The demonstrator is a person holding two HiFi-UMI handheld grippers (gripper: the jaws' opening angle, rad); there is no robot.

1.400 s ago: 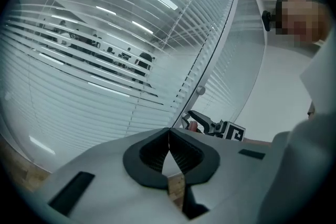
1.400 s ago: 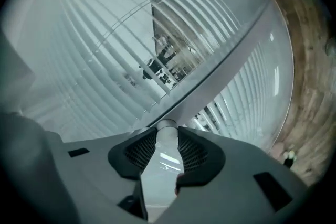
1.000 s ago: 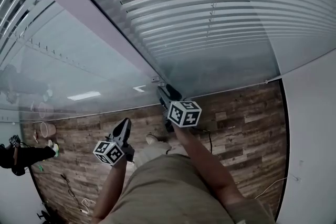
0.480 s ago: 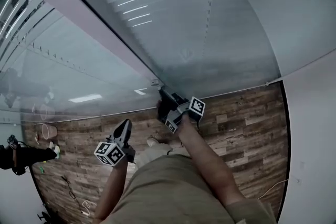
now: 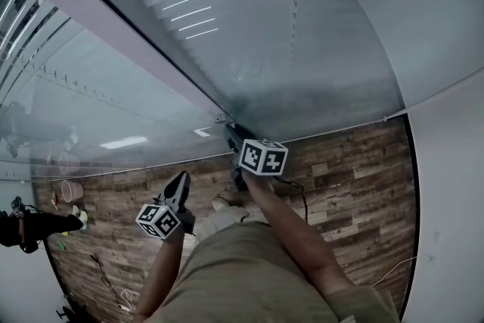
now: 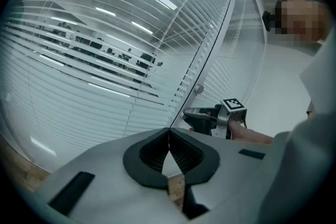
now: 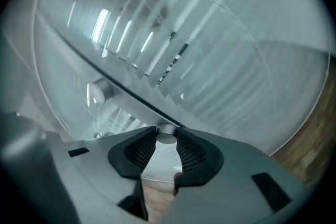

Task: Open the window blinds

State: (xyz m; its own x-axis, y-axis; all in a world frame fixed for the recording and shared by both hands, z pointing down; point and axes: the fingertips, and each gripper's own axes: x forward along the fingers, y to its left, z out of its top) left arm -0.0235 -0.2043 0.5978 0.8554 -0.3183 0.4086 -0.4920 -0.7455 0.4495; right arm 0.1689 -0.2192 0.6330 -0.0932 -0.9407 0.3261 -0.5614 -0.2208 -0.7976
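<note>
Okay, blinds (image 5: 249,49) sit sealed behind glass, ahead & above both grippers: thin, pale, horizontal slats, so the pane blocks any direct touch. Small round metal knob (image 7: 166,134) by the grey frame post (image 5: 106,23) is clenched in the right gripper (image 5: 231,129). Its jaws have just been closing, knob btwn the ribbed black pads. Left gripper (image 6: 169,136) hangs lower left, jaws together, nothing in them. Wood-plank floor (image 5: 355,163) below, white wall (image 5: 446,200) at right. Vs a sec ago: slats showed dark gaps, now they lie flat, near-smooth.
</note>
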